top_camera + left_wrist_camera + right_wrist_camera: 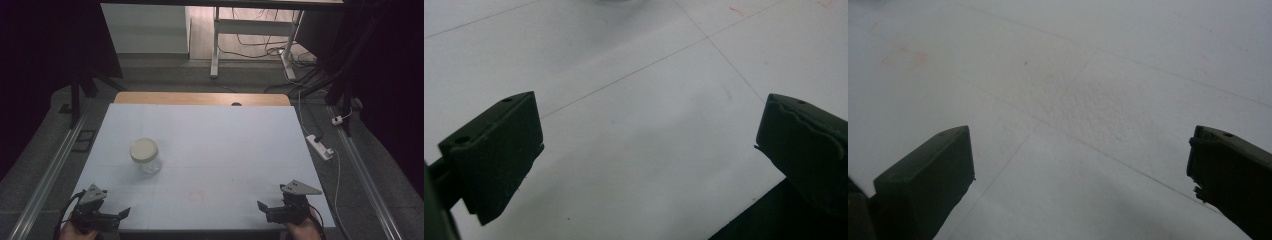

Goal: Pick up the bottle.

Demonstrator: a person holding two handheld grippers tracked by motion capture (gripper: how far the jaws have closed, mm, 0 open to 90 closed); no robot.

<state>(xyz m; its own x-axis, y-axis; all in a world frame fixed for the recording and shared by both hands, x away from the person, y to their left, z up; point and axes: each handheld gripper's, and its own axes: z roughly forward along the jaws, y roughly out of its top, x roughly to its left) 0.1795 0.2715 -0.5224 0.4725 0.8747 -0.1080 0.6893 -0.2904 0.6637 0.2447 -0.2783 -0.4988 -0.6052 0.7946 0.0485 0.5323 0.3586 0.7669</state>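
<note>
A clear glass jar [145, 156] with a cream lid stands upright on the white table top [215, 150], left of centre. My left gripper [119, 215] rests at the front left corner, well in front of the jar, held by a hand. Its jaws stand wide apart in the left gripper view [649, 145], with bare table between them. At the front right edge my right gripper [264, 210] is held low by the other hand. The right gripper view [1080, 170] shows it open too, with nothing between its jaws.
A wooden strip [200, 98] borders the table's far edge. On the floor to the right lie a white power strip [320, 146] and cables. Metal rails [50, 170] run along both sides. A desk frame [215, 45] stands beyond the table.
</note>
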